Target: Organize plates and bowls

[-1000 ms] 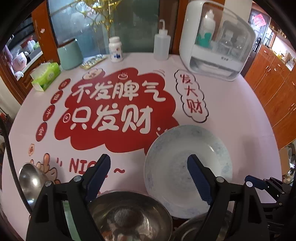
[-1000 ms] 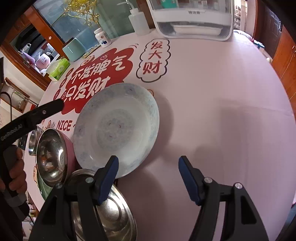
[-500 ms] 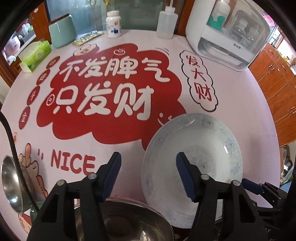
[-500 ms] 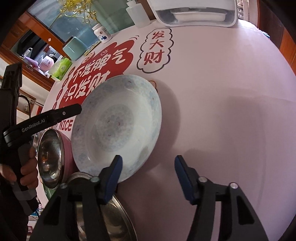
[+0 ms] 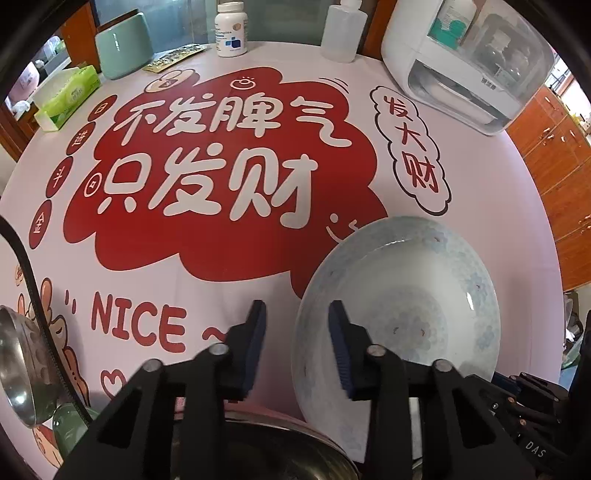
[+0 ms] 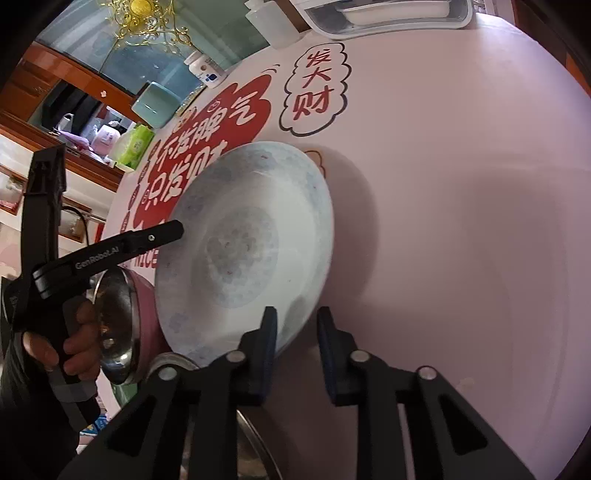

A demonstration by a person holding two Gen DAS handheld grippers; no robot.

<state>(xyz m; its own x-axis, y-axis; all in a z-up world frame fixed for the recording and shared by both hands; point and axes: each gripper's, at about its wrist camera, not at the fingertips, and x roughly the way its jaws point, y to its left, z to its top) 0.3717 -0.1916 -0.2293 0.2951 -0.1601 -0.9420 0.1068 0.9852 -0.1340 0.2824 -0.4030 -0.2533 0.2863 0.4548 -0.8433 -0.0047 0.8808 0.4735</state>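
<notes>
A pale blue patterned ceramic plate [image 5: 399, 306] lies on the pink printed tablecloth [image 5: 221, 280]. My left gripper [image 5: 297, 332] straddles the plate's left rim, its jaws closing, one finger outside and one over the inside; a gap still shows at the pads. My right gripper [image 6: 297, 332] straddles the plate's [image 6: 243, 251] near right rim the same way, jaws closing and pads apart from it. A steel bowl with a pink outside [image 6: 122, 325] sits against the plate's left side, beside the hand [image 6: 74, 339] holding the left gripper.
Another steel bowl [image 5: 18, 362] lies at the far left, and a steel dish [image 6: 251, 454] under my right gripper. At the back stand a white dish cabinet [image 5: 465, 62], squeeze bottle [image 5: 343, 29], pill bottle [image 5: 231, 29], green canister [image 5: 123, 44] and tissue pack [image 5: 66, 96].
Both grippers sank toward the plate and their jaws narrowed from wide to a small gap. Each pair of fingers now brackets the plate's rim.
</notes>
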